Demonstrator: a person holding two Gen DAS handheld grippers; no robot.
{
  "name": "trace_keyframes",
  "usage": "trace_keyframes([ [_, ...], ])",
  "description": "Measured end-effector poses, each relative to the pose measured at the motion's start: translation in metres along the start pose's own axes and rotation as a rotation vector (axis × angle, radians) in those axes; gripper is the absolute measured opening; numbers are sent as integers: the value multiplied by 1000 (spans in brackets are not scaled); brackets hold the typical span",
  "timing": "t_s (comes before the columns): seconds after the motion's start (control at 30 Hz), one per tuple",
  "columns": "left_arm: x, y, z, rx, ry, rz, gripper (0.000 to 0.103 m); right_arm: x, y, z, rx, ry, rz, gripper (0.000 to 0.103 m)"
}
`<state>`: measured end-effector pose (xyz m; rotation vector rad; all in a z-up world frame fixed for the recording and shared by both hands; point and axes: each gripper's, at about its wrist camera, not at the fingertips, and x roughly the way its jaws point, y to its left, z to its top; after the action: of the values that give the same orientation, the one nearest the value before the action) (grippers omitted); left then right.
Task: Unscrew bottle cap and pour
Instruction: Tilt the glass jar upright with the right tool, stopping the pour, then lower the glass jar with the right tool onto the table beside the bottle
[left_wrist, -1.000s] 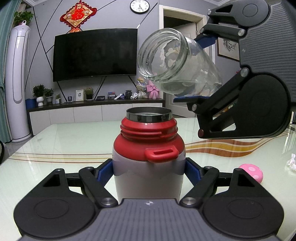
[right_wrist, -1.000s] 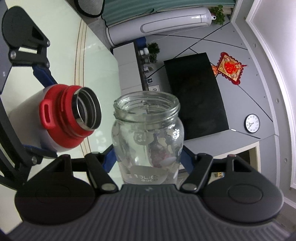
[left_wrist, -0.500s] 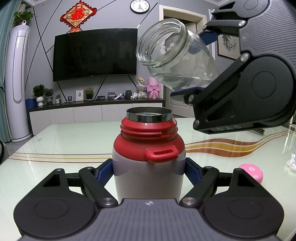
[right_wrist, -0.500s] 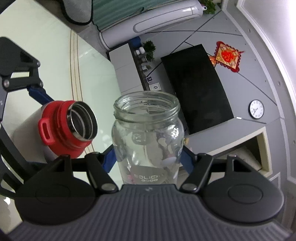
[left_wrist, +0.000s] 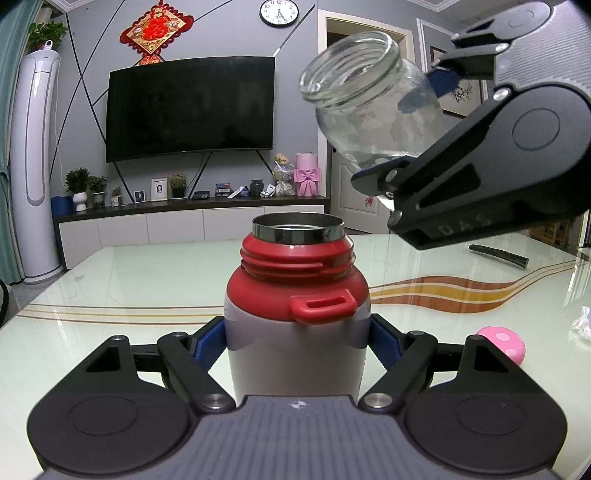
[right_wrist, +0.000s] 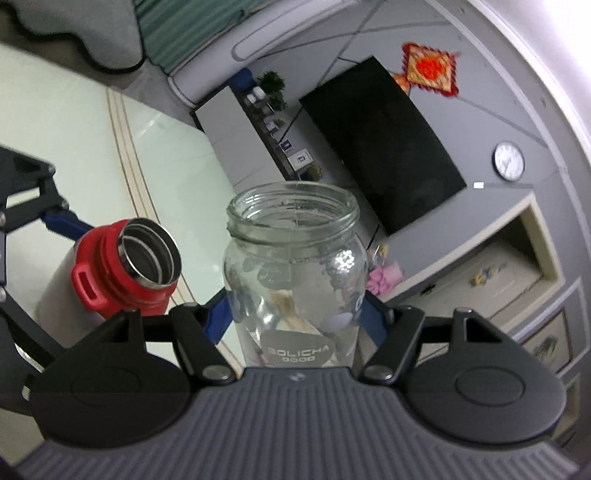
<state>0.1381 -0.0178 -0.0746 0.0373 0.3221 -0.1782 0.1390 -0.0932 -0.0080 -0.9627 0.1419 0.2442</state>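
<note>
My left gripper (left_wrist: 297, 339) is shut on a white flask with a red threaded neck (left_wrist: 297, 314), standing upright on the glass table (left_wrist: 129, 284). The flask has no cap; its steel rim is open. It also shows in the right wrist view (right_wrist: 122, 266). My right gripper (right_wrist: 295, 314) is shut on a clear glass jar (right_wrist: 295, 280), also uncapped. In the left wrist view the jar (left_wrist: 373, 99) hangs above and to the right of the flask, tilted, with its mouth pointing up and to the left. The jar looks empty.
A pink mushroom-shaped toy (left_wrist: 504, 343) lies on the table to the right of the flask. A dark remote (left_wrist: 498, 255) lies further back on the right, and a crumpled clear wrapper (left_wrist: 581, 325) at the right edge. A TV wall and cabinet stand behind the table.
My right gripper has swung the jar from mouth-down over the flask back towards upright, and moved it up and to the right. The flask and left gripper have not moved.
</note>
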Motion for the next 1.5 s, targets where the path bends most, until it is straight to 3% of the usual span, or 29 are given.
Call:
trace_keyframes([
  [0.53, 2, 0, -1, 0, -1, 0, 83, -1, -31, -14, 340, 74, 86, 70],
  [1.5, 2, 2, -1, 0, -8, 0, 83, -10, -48, -39, 661, 74, 133, 70],
])
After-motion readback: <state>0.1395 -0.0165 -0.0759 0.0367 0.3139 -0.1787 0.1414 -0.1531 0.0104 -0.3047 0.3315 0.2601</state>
